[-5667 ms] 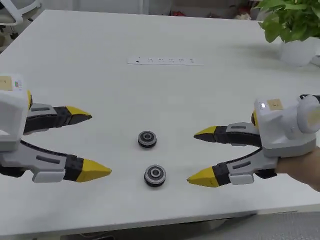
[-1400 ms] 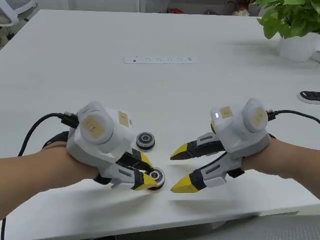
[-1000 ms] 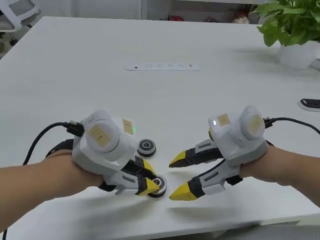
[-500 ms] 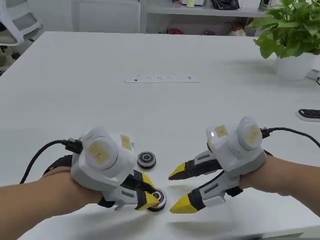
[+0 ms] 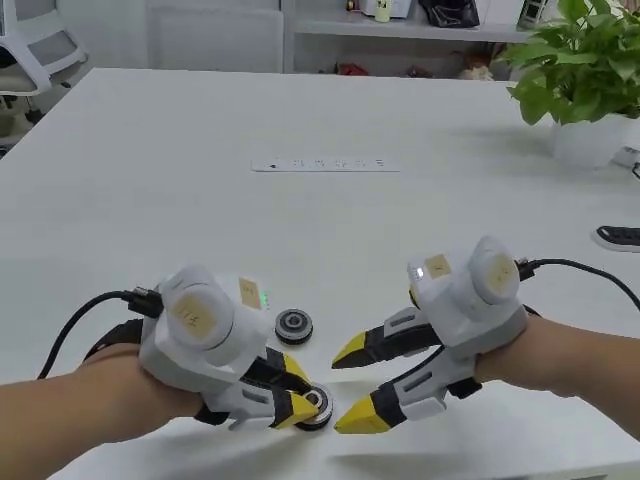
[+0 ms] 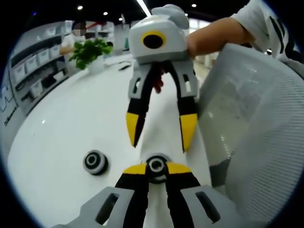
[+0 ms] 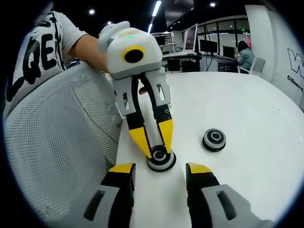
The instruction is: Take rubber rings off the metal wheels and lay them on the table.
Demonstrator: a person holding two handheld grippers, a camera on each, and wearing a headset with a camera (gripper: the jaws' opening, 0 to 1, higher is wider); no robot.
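Near wheel (image 5: 319, 405) at tabletop (image 5: 300, 230) front edge, clamped in clenched left gripper (image 5: 302, 397)
Right gripper (image 5: 350, 386) released, jaws spread just beside it; best closed on rubber ring (image 7: 160, 167) alone, then peeled outward with hub held steady; far wheel (image 5: 293, 324) just behind

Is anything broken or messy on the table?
No, nothing stands out. Both wheels lie flat on the white table: the near wheel is clamped by the left gripper, and the far wheel sits apart beside it. The right gripper is open close by.
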